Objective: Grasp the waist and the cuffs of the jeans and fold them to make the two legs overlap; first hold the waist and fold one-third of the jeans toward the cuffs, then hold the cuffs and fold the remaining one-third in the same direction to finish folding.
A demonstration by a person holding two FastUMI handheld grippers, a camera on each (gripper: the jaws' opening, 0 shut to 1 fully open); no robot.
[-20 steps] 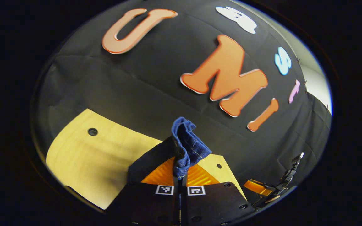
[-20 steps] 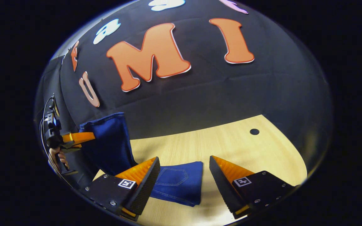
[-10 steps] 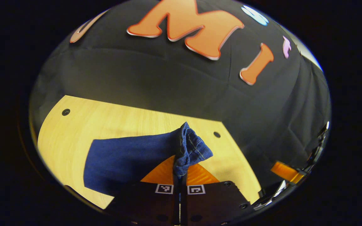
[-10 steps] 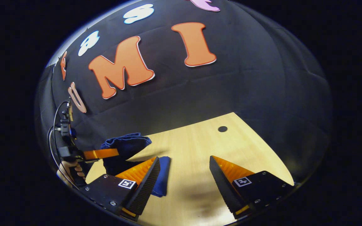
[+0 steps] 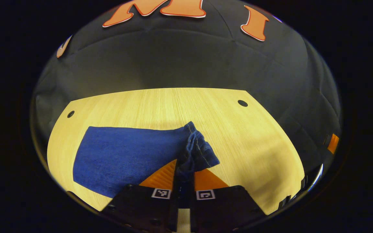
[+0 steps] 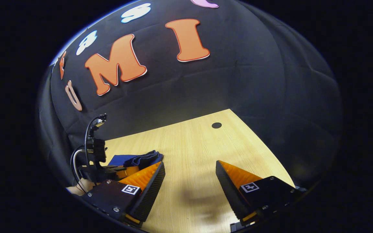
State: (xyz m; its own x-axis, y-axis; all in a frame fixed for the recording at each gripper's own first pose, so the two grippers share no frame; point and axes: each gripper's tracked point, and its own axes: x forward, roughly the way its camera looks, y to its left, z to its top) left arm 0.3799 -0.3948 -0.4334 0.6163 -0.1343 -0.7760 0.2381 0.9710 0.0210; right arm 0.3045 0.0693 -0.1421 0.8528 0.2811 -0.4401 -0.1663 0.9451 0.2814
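The blue jeans (image 5: 125, 155) lie folded flat on the wooden table (image 5: 257, 145), left of centre in the left gripper view. Their bunched cuff end (image 5: 197, 150) rises from the table between the orange fingers (image 5: 160, 176) of my left gripper (image 5: 185, 171), which is shut on it low over the table. In the right gripper view, my right gripper (image 6: 189, 181) is open above bare wood, with nothing between its fingers (image 6: 147, 181). To its left the left gripper (image 6: 108, 170) holds the jeans (image 6: 141, 159) down near the tabletop.
The table (image 6: 193, 145) has small round holes near its far corners (image 5: 242, 103) (image 5: 70, 114) (image 6: 216, 125). Black cloth walls close it in behind and at the sides. A hand (image 6: 76, 191) shows under the left gripper's cable. Bare wood stretches right of the jeans.
My left gripper came down from mid-air to the table, carrying the cuff end over so the jeans now lie flat. My right gripper drifted right, away from the jeans, still open.
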